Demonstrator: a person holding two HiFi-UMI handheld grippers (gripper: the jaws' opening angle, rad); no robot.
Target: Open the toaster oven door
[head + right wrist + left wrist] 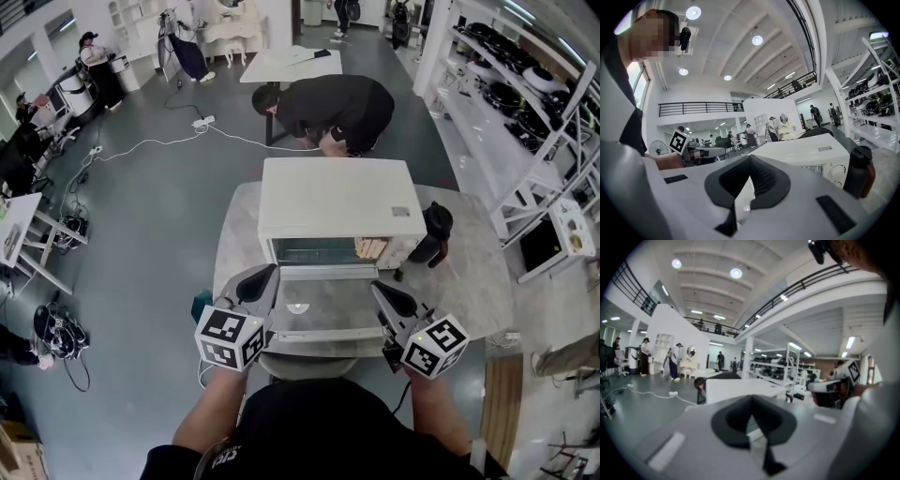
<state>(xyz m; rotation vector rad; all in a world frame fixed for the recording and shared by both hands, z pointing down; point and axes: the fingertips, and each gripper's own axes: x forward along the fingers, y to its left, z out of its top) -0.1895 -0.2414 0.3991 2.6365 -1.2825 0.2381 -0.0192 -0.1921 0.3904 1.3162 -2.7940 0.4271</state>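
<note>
A white toaster oven stands on a marbled table. Its glass door hangs open, lying flat toward me, and the lit cavity shows behind it. My left gripper sits at the door's left edge, jaws shut with nothing between them. My right gripper sits at the door's right edge, also shut and empty. In the left gripper view the shut jaws point over the oven's top. The right gripper view has its shut jaws in front of the oven's right corner.
A dark bottle stands on the table just right of the oven, also the bottle in the right gripper view. A person in black bends over behind the table. Shelves of pans line the right side.
</note>
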